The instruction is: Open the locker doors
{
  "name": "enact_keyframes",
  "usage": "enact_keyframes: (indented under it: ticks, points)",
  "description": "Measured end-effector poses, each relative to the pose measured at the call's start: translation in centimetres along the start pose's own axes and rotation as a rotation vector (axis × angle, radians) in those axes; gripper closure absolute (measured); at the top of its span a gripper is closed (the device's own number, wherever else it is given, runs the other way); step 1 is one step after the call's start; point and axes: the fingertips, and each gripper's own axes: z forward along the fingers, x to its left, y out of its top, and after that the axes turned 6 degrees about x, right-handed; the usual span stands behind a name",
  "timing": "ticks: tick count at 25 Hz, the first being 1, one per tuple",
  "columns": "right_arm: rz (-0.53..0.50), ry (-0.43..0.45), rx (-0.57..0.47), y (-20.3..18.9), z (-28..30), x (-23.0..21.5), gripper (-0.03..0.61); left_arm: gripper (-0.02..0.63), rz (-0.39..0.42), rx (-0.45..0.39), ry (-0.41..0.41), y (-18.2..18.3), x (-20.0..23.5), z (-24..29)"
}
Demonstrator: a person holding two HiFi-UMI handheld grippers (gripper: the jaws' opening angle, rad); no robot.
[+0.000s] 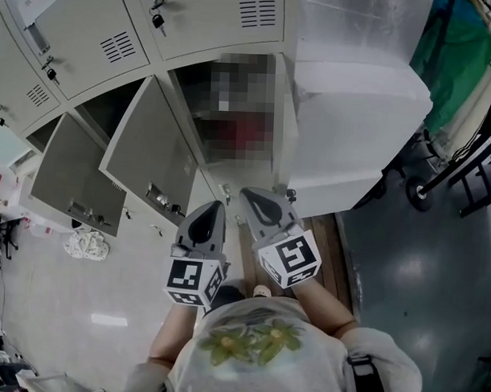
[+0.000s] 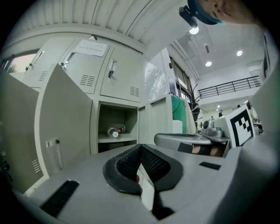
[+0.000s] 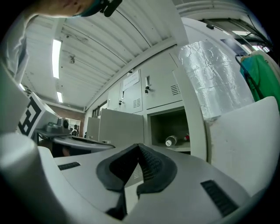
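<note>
Seen from above, a bank of grey lockers [image 1: 211, 21] runs along the top. At far left one lower door [image 1: 73, 173] hangs open, and just beside it a second door [image 1: 151, 148] also stands swung out. The upper doors [image 1: 82, 33] above them are shut. Right of these, an open compartment [image 2: 116, 124] holds a bottle [image 2: 113, 132] lying on its shelf. In front of the lockers, touching no door, the left tongs [image 1: 206, 222] are closed and empty. The right tongs [image 1: 263, 206], just beside them, are likewise closed on nothing. At far right stands a bulky white block [image 1: 357, 115], partly wrapped in clear film.
</note>
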Motion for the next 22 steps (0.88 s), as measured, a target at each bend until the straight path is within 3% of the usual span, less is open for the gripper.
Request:
enact_keyframes:
  ticks: [22]
  points:
    - [-0.022,0.121,0.019,-0.4,1.5,3.9,0.549,0.586,-0.020,-0.006,0.084,-0.5,1.9,-2.5]
